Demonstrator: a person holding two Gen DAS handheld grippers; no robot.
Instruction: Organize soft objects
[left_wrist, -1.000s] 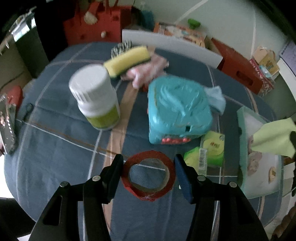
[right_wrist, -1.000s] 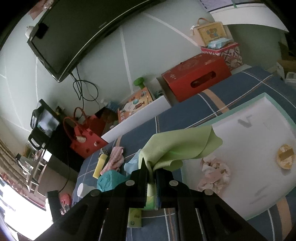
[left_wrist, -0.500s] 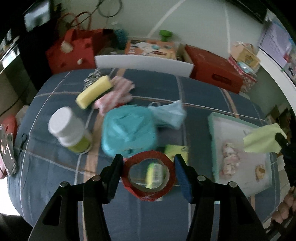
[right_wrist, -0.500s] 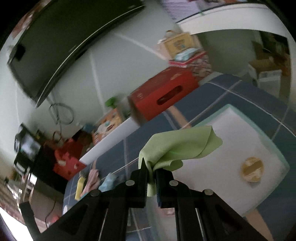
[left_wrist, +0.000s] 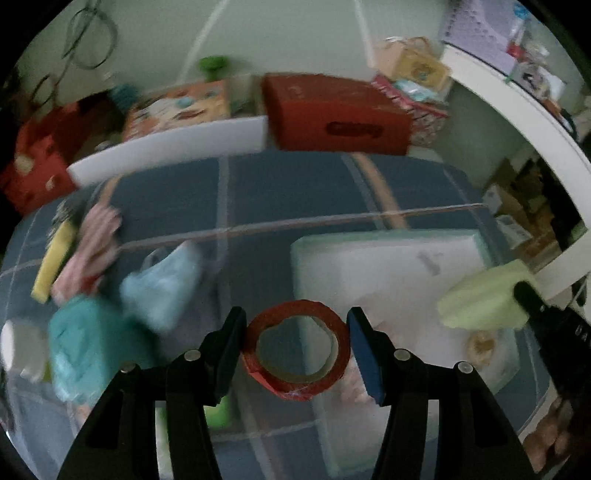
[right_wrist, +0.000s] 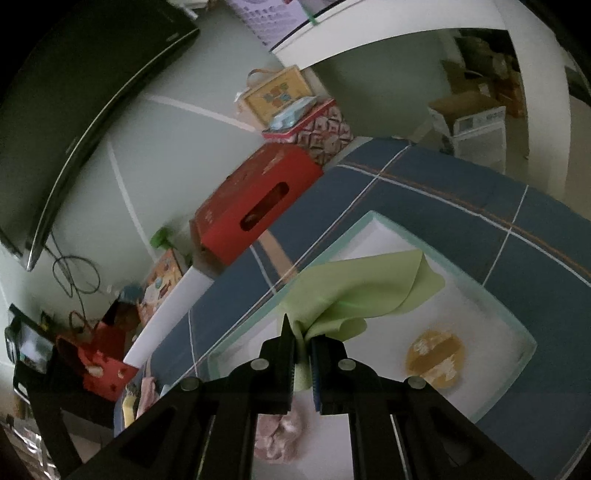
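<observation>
A: What has the left claw (left_wrist: 295, 345) got?

B: A red roll of tape (left_wrist: 296, 348), set between the two pads with the jaws about half open; the pads sit against its sides and the roll is carried above the blue plaid bed (left_wrist: 288, 192).

A: And the right claw (right_wrist: 303, 354)?

B: Nearly closed, pinching a pale green cloth (right_wrist: 354, 295) by a bunched corner. The rest of the cloth fans out above the white tray with the mint-green rim (right_wrist: 495, 314), which lies flat on the bed.

A: Anything already in that tray?

B: A round yellowish pad (right_wrist: 435, 360) lies on the tray floor to the right of the claw, and a crumpled pink fabric piece (right_wrist: 277, 439) sits just under the claw's fingers.

A: Where are the other soft things?

B: In the left wrist view they are blurred, but a light blue cloth (left_wrist: 162, 284), a teal bundle (left_wrist: 88, 350), a pink cloth (left_wrist: 92, 251) and a yellow sponge (left_wrist: 55, 258) lie on the bed to the left of the tray, well apart from it. A red box (left_wrist: 332, 114) stands past the far edge of the bed.
</observation>
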